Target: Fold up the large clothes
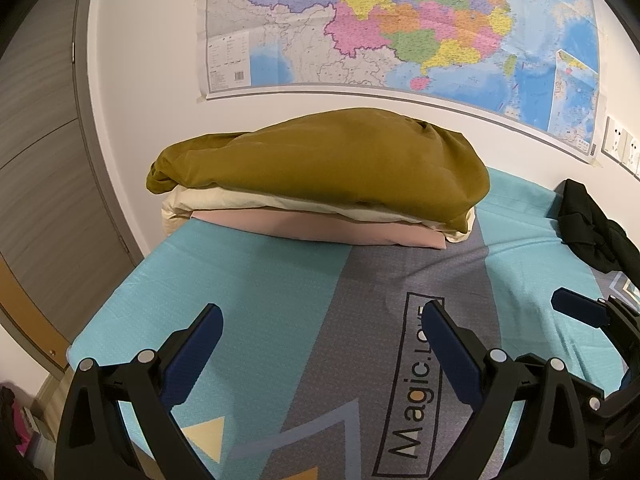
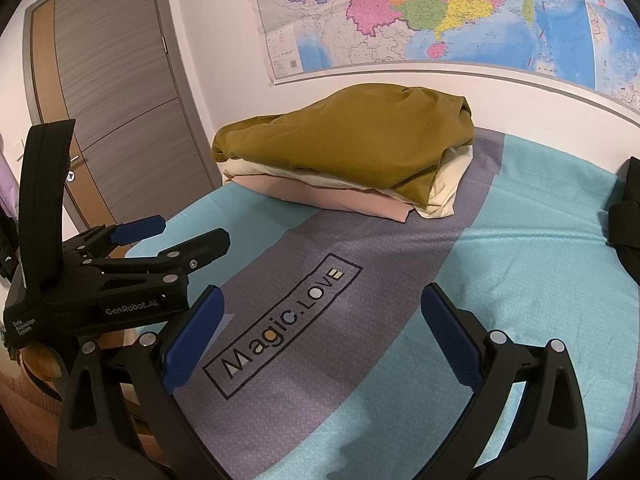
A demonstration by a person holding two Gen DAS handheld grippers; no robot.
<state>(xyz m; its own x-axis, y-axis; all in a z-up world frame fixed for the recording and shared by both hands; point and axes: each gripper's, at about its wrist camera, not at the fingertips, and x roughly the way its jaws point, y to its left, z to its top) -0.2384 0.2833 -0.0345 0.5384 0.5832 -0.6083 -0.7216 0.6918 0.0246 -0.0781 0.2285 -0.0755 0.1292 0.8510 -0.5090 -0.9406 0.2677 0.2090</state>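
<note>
In the left wrist view, the left gripper is spread wide, with its two blue-padded fingers apart and nothing between them. It hangs over the near part of the bed cover, which is turquoise with a grey stripe and the printed words "Magic.LOVE". The stack of folded clothes lies well ahead of the gripper, at the far end of the bed by the white wall: an olive-brown piece on top, a cream piece under it, a pink piece at the bottom. A black garment lies crumpled at the right edge of the bed, away from the stack. A coloured map hangs on the wall above. The tip of the right gripper shows at the far right.

In the right wrist view, the right gripper is also fully released and holds nothing. It hangs above the grey stripe near the printed words. The stack of folded clothes is again far ahead, near the wall. The left gripper shows on the left side, open, just beside the right one. A grey door stands behind it.
</note>
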